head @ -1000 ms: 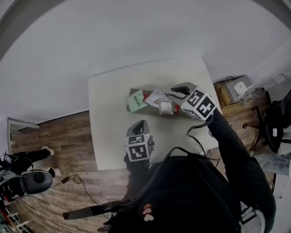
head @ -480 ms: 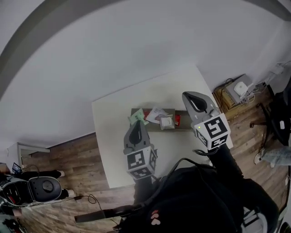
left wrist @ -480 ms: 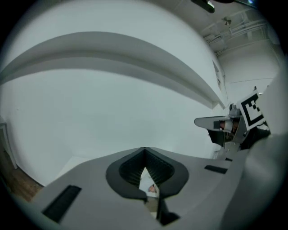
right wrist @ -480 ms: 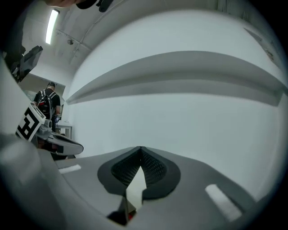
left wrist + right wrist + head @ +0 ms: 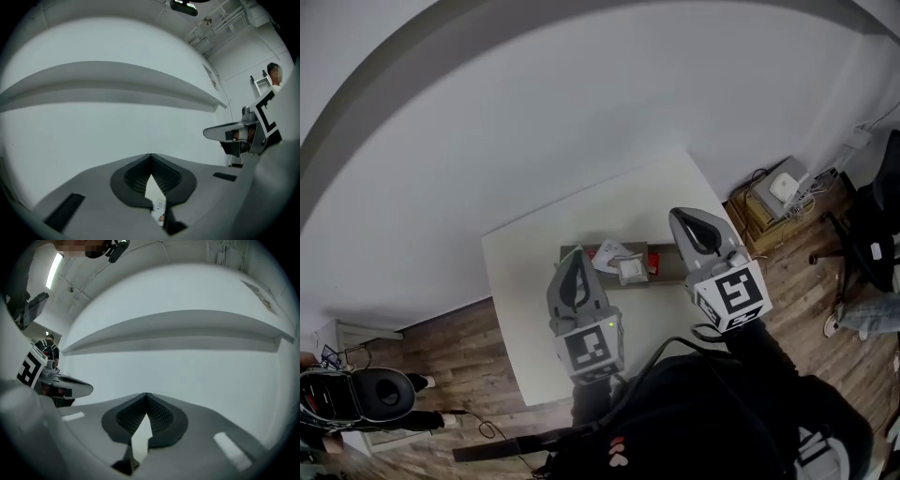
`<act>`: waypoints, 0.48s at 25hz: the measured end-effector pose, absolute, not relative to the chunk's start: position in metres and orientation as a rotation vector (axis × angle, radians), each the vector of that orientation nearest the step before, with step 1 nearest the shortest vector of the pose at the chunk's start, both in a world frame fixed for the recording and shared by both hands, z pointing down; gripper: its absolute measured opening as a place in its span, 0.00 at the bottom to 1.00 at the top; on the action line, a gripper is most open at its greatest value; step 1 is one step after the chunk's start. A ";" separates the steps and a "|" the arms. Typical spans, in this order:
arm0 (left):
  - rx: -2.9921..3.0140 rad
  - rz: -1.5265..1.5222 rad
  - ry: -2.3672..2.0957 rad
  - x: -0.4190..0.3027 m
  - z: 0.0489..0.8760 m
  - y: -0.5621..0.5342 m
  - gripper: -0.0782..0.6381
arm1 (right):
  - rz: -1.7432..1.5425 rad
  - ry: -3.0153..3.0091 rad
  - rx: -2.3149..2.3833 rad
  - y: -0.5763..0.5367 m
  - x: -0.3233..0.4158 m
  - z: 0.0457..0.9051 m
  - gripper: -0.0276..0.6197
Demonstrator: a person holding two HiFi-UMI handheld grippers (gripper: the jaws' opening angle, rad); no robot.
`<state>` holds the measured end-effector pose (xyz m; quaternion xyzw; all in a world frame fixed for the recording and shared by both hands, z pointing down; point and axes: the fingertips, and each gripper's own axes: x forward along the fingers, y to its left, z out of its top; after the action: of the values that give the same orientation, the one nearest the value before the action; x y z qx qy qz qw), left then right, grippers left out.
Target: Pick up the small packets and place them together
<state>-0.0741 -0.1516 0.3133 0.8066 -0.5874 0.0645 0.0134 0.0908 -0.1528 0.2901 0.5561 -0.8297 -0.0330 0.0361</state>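
left gripper (image 5: pixel 578 254), right gripper (image 5: pixel 677 215) higher; packets (image 5: pixel 619 262) in tray (image 5: pixel 666 274)

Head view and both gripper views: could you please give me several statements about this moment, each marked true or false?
1. The packets lie together on a dark tray on the white table. True.
2. The right tongs grip a packet. False: they are shut with nothing between them.
3. The left tongs stand wide open. False: they are shut, tips together.
4. Both gripper views face a plain wall. True.
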 end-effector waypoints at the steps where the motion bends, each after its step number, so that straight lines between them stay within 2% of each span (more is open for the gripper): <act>1: 2.522 0.197 -1.821 -0.071 0.312 -0.151 0.11 | -0.100 -2.550 1.707 -0.152 0.091 0.289 0.04; 12: 2.481 0.144 -1.815 -0.073 0.317 -0.145 0.11 | -0.078 -2.557 1.693 -0.150 0.089 0.294 0.04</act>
<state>-0.0731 -0.1446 0.3170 0.8057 -0.5896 0.0469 0.0320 0.0887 -0.1496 0.2938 0.5517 -0.8329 -0.0254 0.0370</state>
